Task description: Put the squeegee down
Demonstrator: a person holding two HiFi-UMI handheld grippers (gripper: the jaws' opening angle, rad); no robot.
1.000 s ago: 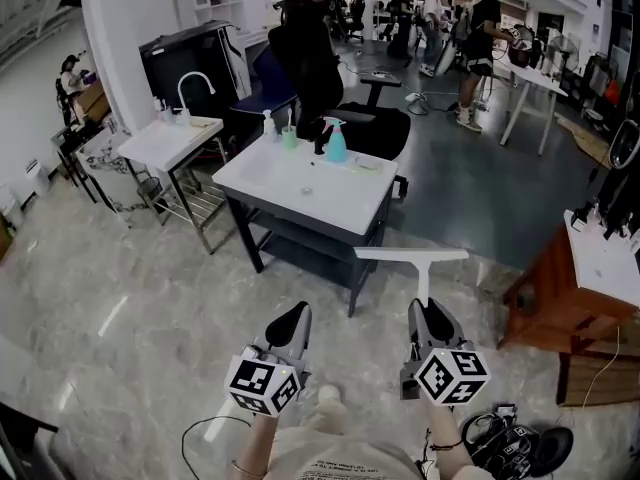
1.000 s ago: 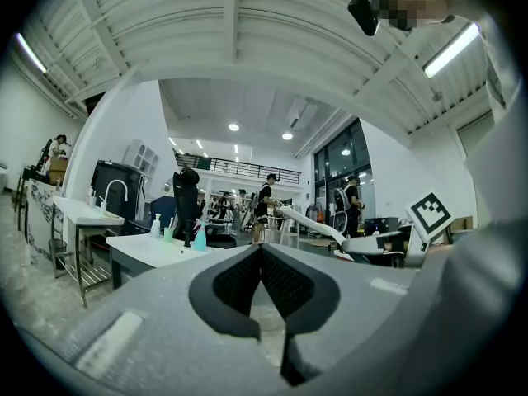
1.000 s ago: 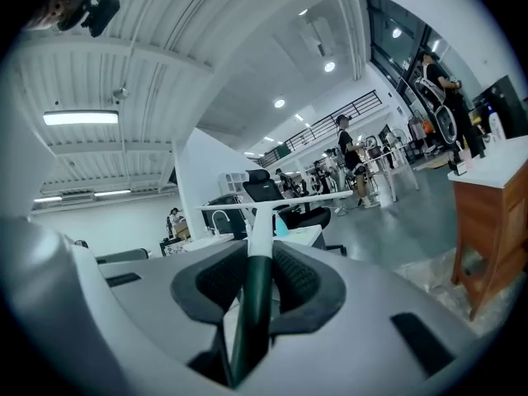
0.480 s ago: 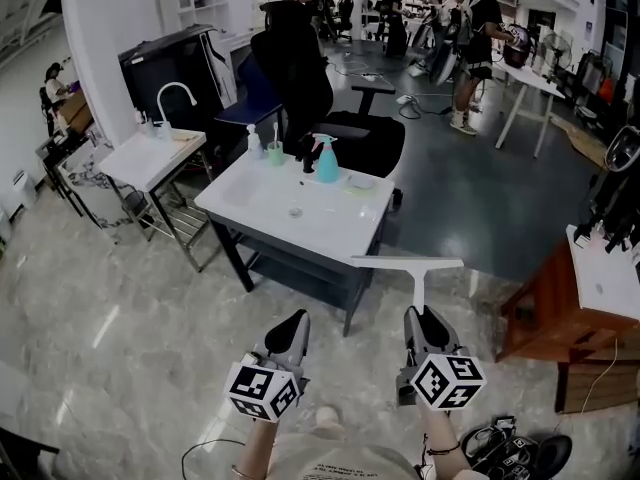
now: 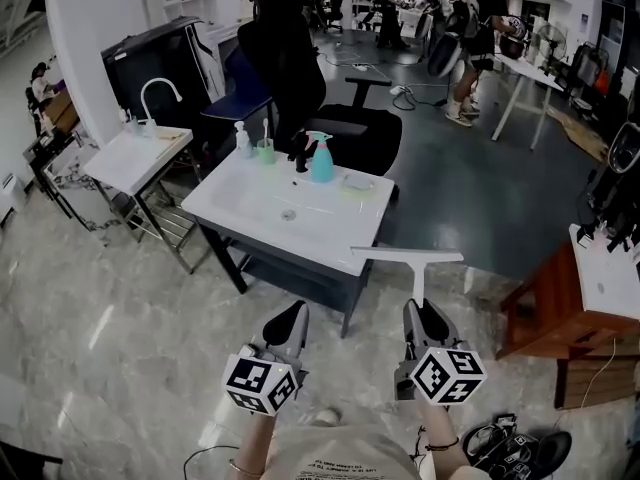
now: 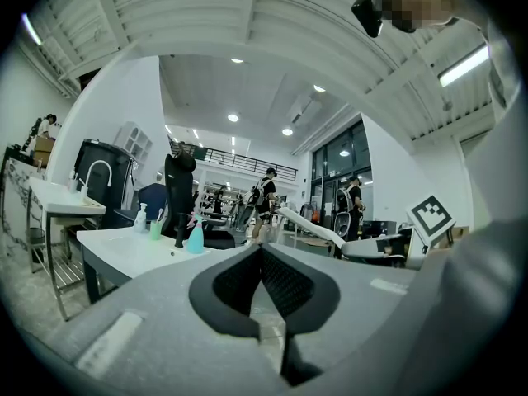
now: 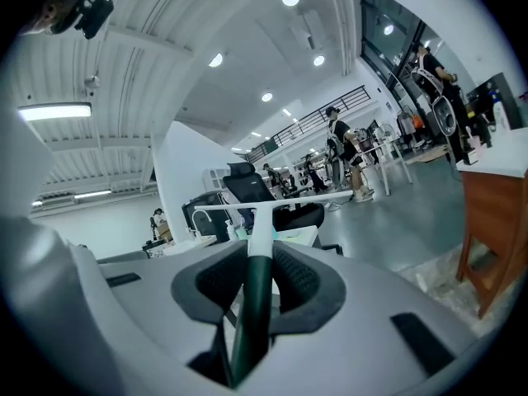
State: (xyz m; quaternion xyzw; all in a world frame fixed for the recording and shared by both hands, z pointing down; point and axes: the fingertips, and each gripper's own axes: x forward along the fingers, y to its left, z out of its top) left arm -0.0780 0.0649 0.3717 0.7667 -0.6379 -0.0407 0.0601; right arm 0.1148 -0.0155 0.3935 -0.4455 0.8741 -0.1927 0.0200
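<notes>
In the head view, we carry the left gripper (image 5: 290, 320) and the right gripper (image 5: 424, 313) side by side over the marble floor (image 5: 120, 308), near the white sink table (image 5: 330, 223). The squeegee (image 5: 408, 256) juts forward from the right gripper, its blade crosswise by the table's corner. In the left gripper view, our jaws meet, with nothing between them. In the right gripper view, our jaws clamp the squeegee's dark handle.

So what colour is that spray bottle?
The spray bottle is turquoise, clearest in the head view.
</notes>
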